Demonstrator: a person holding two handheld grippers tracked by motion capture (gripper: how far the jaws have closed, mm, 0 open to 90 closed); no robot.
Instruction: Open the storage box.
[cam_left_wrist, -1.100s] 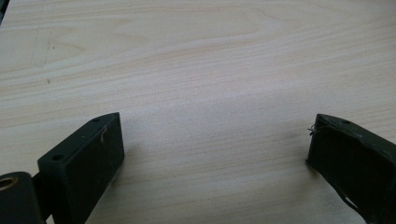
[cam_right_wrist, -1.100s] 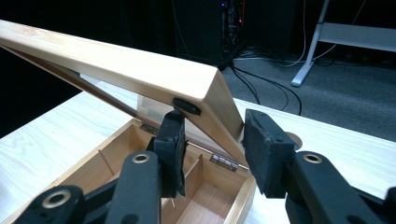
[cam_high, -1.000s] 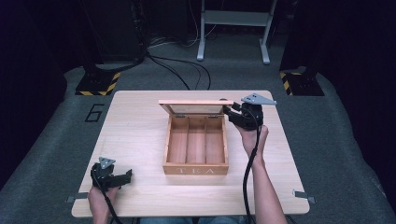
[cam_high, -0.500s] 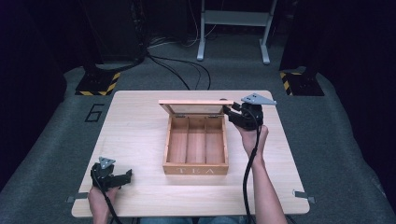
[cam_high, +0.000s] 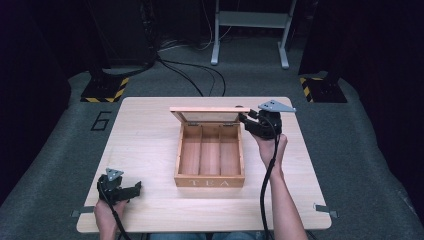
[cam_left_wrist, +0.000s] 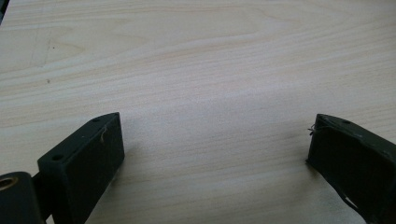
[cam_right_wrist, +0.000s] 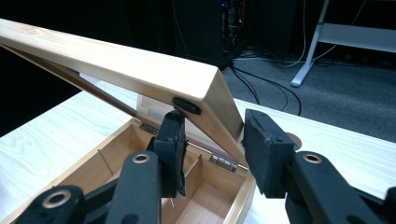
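— Where are we standing with the tea box (cam_high: 210, 155)?
— Mid-tabletop (cam_high: 150, 130), lid (cam_right_wrist: 140, 70) raised. Our right tool (cam_right_wrist: 212, 140) is straddling its corner, jaws not pinching.
— We're easing gently. Left tool (cam_high: 120, 188)?
— Resting wide, empty.

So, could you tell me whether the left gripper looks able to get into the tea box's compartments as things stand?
Probably yes: the lid stands raised, leaving the tea box open from above, and bare table lies between it and the open left gripper.

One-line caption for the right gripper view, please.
Right tool straddles the side edge of the raised lid of a wooden tea box with empty compartments, on a light wooden table.
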